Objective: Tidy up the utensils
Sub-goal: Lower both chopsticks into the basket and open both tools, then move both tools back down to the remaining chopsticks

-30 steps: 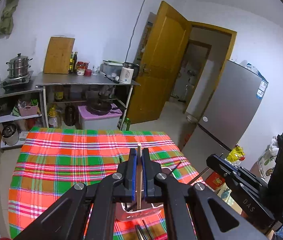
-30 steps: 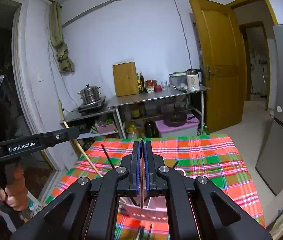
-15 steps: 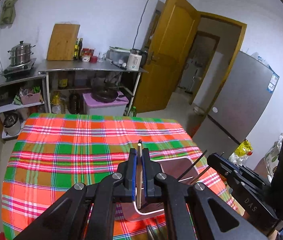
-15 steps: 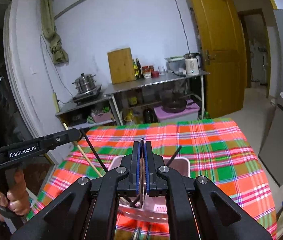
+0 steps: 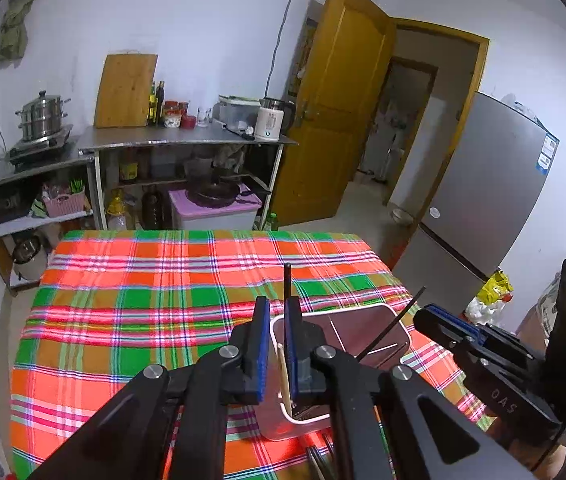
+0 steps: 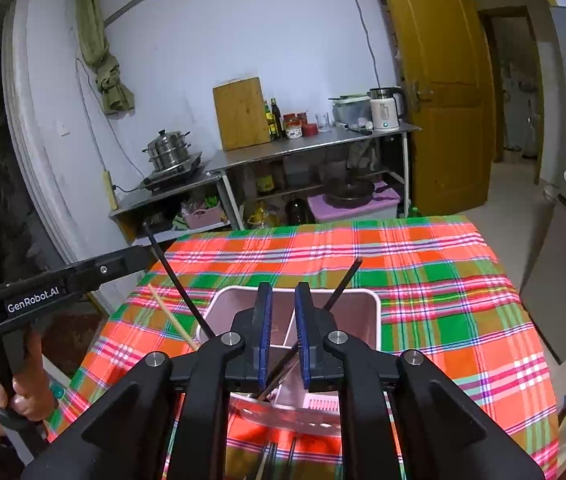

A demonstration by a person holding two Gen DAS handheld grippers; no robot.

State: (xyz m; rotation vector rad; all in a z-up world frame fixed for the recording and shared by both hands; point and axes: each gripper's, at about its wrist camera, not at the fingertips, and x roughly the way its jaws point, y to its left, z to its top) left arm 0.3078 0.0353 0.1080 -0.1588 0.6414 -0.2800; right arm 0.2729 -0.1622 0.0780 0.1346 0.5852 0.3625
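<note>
A pink utensil holder stands on the plaid tablecloth. Black chopsticks and a light wooden chopstick lean inside it. My left gripper is open right above the holder's near left corner, the wooden chopstick free between its fingers. My right gripper is open above the holder's middle, a dark chopstick lying loose below it. More chopsticks lie on the cloth in front of the holder.
The plaid table stretches beyond the holder. A steel counter with pots, bottles and a kettle stands at the wall. A yellow door and a grey fridge are to the right.
Both grippers came down over the holder and opened. The wooden chopstick left the left gripper and the dark one left the right; both now stand in the holder.
</note>
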